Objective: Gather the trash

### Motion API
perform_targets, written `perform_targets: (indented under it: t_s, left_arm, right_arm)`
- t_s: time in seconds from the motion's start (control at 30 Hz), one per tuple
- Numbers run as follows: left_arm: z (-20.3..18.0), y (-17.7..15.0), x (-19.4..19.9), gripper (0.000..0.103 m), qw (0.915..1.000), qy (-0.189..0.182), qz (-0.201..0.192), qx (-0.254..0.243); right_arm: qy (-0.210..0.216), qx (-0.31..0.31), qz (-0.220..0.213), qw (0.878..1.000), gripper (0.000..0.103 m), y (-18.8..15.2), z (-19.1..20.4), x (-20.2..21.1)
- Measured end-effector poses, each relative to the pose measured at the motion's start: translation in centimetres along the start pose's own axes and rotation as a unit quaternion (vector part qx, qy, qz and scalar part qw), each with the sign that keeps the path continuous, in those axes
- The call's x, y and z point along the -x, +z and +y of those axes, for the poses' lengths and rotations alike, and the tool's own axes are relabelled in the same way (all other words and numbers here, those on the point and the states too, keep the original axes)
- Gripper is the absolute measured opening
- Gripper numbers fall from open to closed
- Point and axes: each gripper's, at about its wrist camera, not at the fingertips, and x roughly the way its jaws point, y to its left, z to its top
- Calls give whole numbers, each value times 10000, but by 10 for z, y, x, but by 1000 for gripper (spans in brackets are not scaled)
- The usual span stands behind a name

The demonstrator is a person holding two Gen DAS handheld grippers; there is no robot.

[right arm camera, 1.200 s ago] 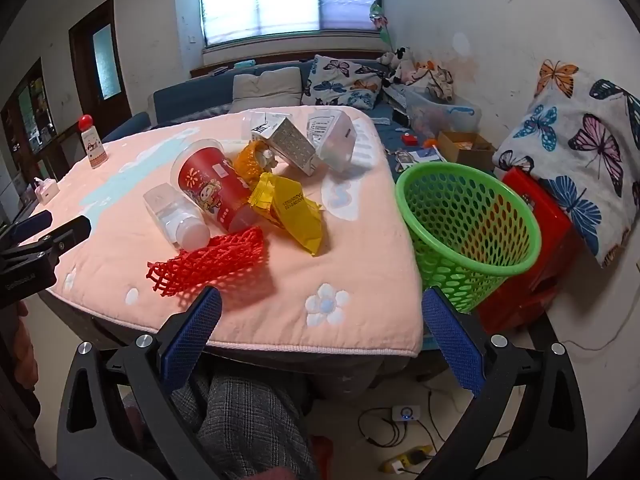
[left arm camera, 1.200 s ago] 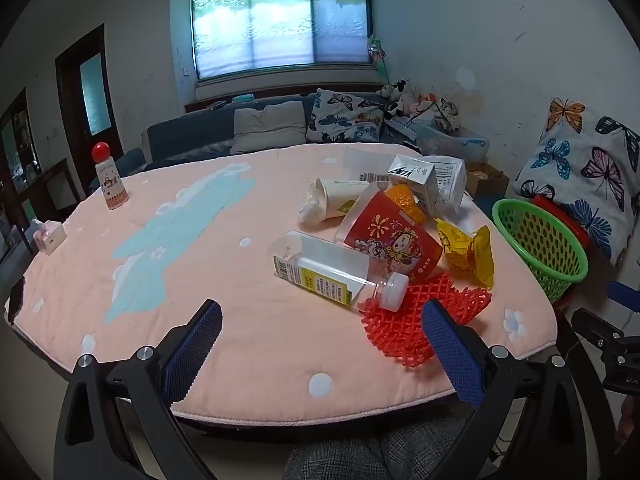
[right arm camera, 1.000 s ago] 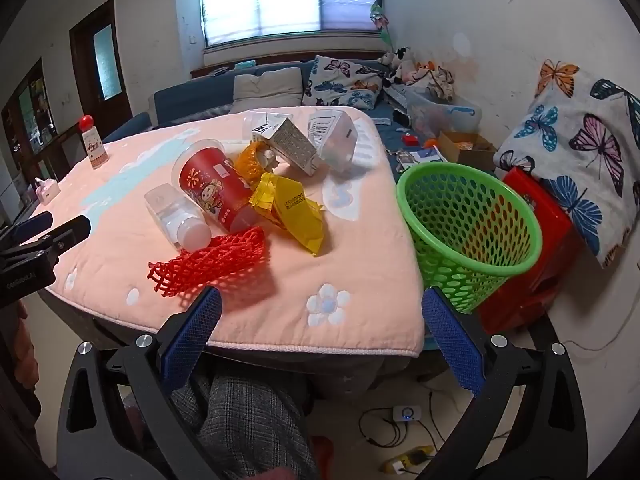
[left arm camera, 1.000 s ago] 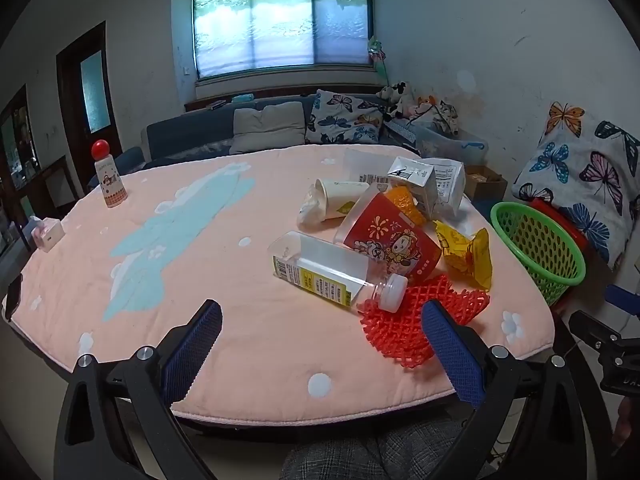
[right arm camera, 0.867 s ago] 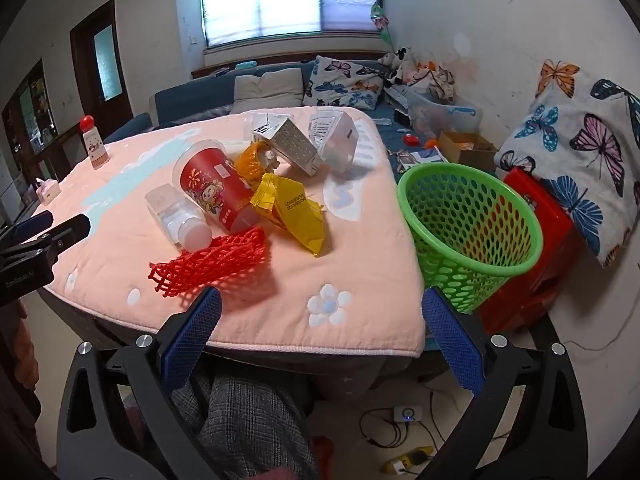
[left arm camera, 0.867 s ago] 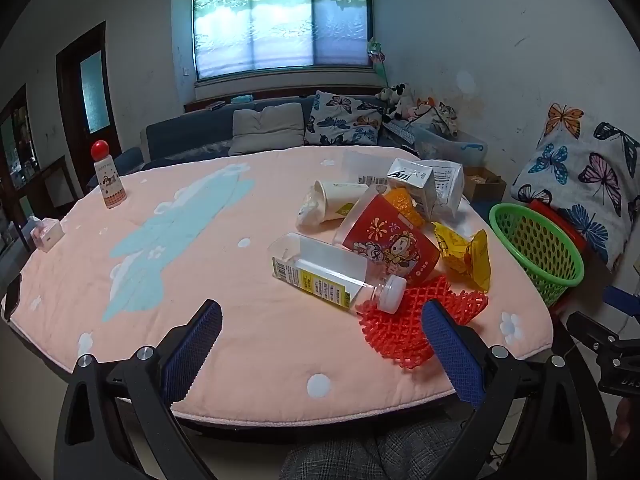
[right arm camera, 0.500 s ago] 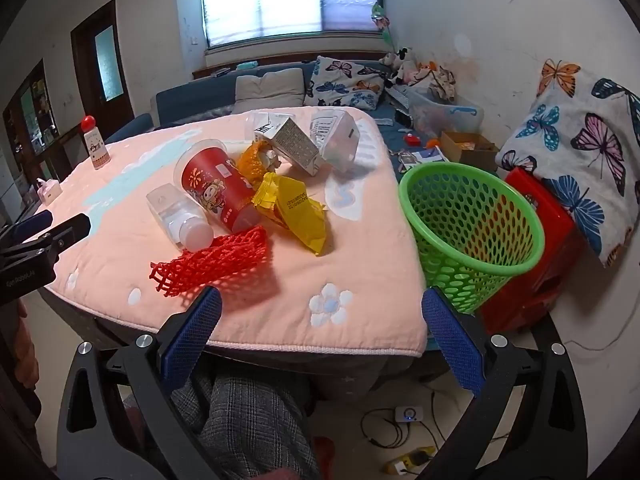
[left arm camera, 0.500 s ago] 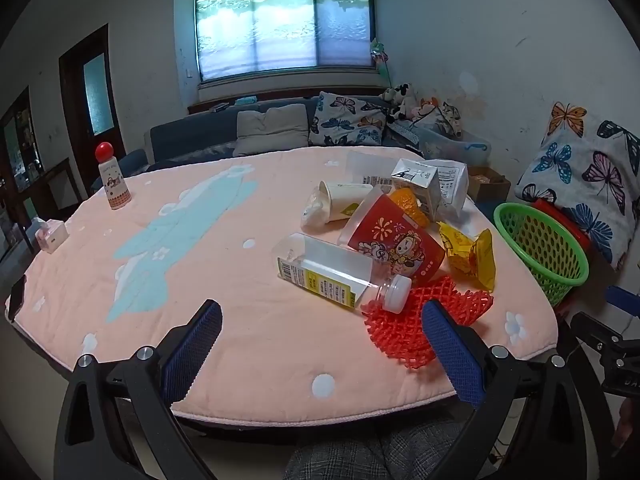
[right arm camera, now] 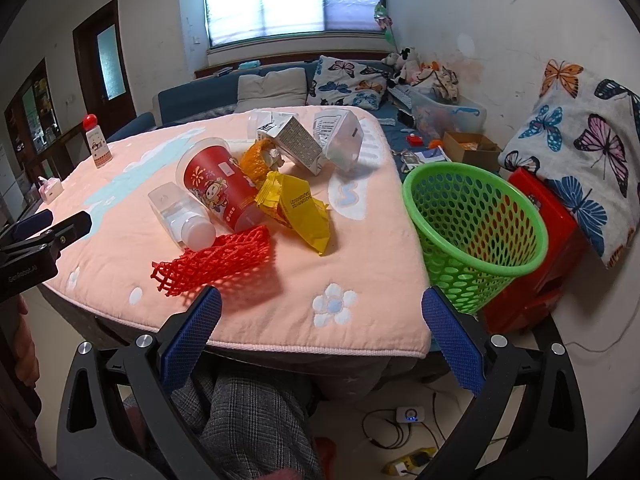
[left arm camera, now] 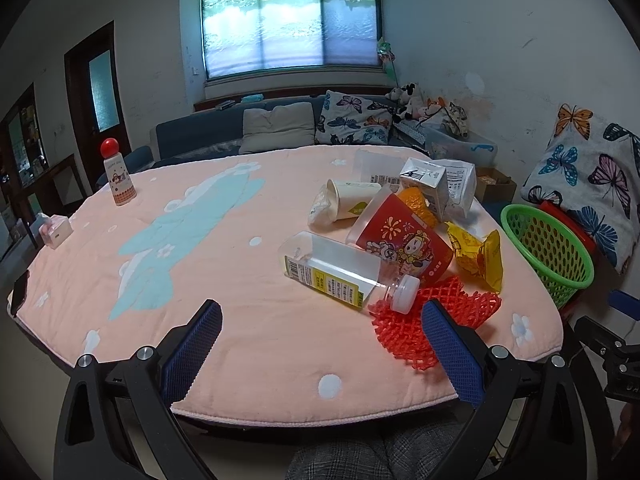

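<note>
A pile of trash lies on the pink table (left arm camera: 240, 312): a clear plastic bottle (left arm camera: 340, 270), a red cup (left arm camera: 404, 240), red foam netting (left arm camera: 432, 320), a yellow wrapper (left arm camera: 478, 254), a paper cup (left arm camera: 348, 200) and white cartons (left arm camera: 440, 184). The same pile shows in the right wrist view: bottle (right arm camera: 180, 212), red cup (right arm camera: 218, 190), netting (right arm camera: 216, 260), wrapper (right arm camera: 300, 208). A green mesh basket (right arm camera: 476, 232) stands beside the table's right edge. My left gripper (left arm camera: 320, 344) is open and empty over the near edge. My right gripper (right arm camera: 320, 336) is open and empty, below the table edge.
A small bottle with a red cap (left arm camera: 116, 176) and a pink tissue box (left arm camera: 54, 232) sit at the table's far left. A red stool (right arm camera: 536, 248) stands behind the basket. A sofa with pillows (left arm camera: 280, 128) is beyond the table. Cables lie on the floor (right arm camera: 404, 424).
Both grippers have drifted only slightly; the views shift a little. Nothing was taken hold of and the trash has not moved.
</note>
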Motion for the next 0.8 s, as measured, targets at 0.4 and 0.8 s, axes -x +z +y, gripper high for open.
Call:
perform_targets:
  t_s: [0.4,0.8]
  left_arm:
    - [1,-1,-3,97,10000,71,-25,37]
    - [5,1,-6,97,9999,129,-18,91]
  right_arm:
    - [23,2,-5,10000,99,0,1,-1]
    - [78,65,-14,9999,99,2,3,-5]
